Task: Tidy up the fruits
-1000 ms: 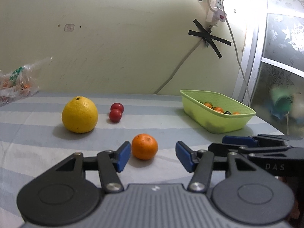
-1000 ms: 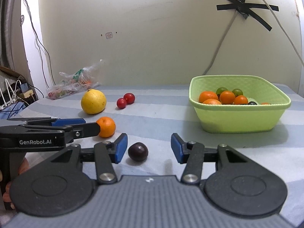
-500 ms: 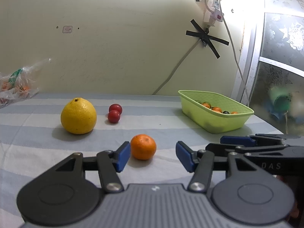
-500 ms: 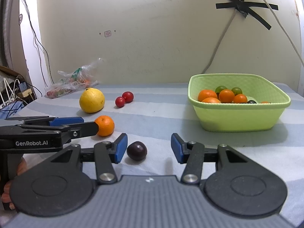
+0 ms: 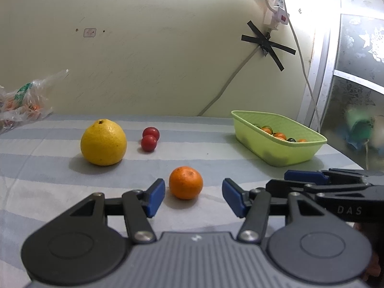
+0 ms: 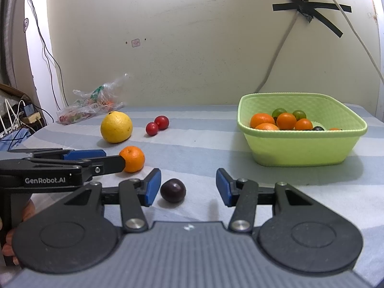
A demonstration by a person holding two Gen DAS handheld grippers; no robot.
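A small orange (image 5: 186, 182) lies on the striped cloth just ahead of my open left gripper (image 5: 194, 198), a little left of its middle; it also shows in the right wrist view (image 6: 132, 159). A dark plum (image 6: 173, 190) lies just ahead of my open right gripper (image 6: 188, 187), close to its left finger. A big yellow citrus (image 5: 103, 142) and two red cherry tomatoes (image 5: 150, 139) lie farther back. A green basket (image 6: 304, 148) at the right holds several oranges and green fruits. Both grippers are empty.
A clear plastic bag (image 6: 91, 104) with produce lies at the back left by the wall. Cables and a power strip (image 5: 276, 12) hang on the wall. The right gripper's side (image 5: 336, 187) shows to the right of my left gripper.
Both grippers have crept slightly forward toward their fruits. The orange sits a little more toward the middle of the left gripper's opening. Nothing was gripped.
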